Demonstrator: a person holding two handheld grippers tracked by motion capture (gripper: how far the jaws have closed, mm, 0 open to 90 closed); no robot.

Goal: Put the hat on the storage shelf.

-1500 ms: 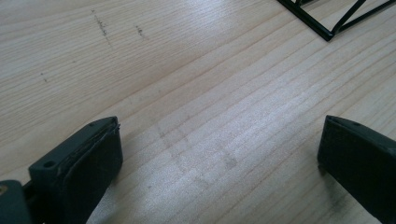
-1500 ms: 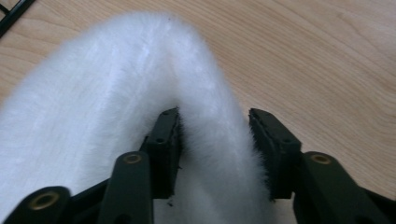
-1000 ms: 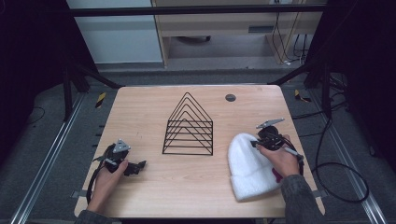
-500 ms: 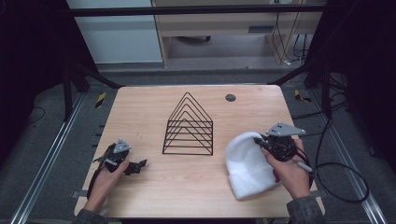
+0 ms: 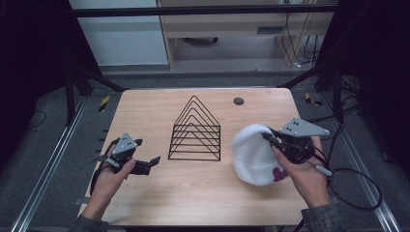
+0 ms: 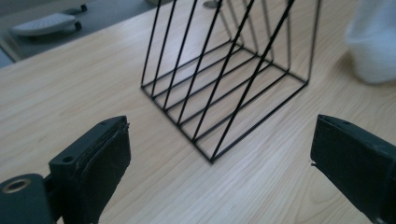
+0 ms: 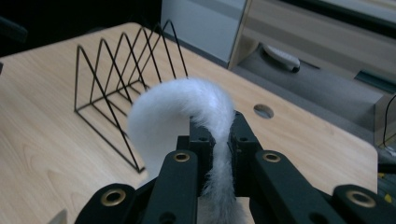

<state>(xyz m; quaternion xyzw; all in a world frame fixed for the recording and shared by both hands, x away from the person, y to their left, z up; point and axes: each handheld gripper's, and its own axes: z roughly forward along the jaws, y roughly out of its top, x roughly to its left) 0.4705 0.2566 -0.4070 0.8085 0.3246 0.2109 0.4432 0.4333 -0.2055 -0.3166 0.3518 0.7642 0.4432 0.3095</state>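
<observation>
Two black jaws of the right gripper (image 7: 223, 140) pinch the fluffy white hat (image 5: 254, 153) right of the wire rack (image 5: 196, 130) — its pink mark shows from above; left gripper (image 6: 219, 154) gapes empty.

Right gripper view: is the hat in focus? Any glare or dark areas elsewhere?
Right gripper view: white hat soft and fuzzy at the jaws, wire rack sharper. Left gripper view: hat corner washed out, rack crisp. High view: table evenly lit, surroundings very dark, no glare.
</observation>
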